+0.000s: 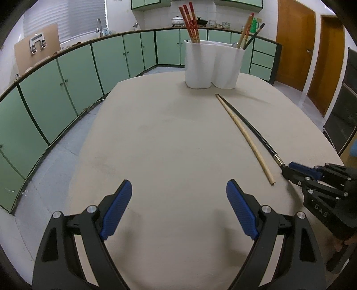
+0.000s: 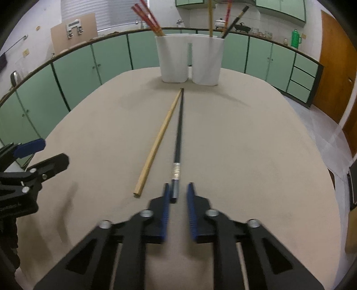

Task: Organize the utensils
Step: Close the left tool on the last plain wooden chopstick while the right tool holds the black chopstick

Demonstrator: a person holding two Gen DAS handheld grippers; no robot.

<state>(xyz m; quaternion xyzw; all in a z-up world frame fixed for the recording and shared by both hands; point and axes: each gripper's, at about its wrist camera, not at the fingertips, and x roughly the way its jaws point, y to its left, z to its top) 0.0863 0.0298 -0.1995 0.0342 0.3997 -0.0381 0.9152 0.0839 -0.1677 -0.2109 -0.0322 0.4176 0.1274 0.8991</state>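
Two hand-held grippers over a beige bench, each angled steeply downward toward its surface.

Left hand-held gripper: the jaws stand wide apart with nothing between them; the blue pads hover above bare bench, at 6 o'clock in the left wrist view.

Right hand-held gripper: low over the bench, entering the left wrist view from 4 o'clock. Its blue fingers flank the metal-capped butt of the black chopstick. The right wrist view, blurred, shows a narrow gap on either side of the butt; in the left wrist view the fingertips appear drawn together on that end, so the grip reads as clamped on the black chopstick.

The black chopstick lies on the bench, running from the gripper toward 12 o'clock, its tip just short of the white holder. The wooden chopstick lies beside it at its 9 o'clock side, the far tips meeting and the near ends spread apart.

The white holder stands upright at the far edge of the bench, with two compartments: red chopsticks in the left one, wooden and dark utensils in the right.
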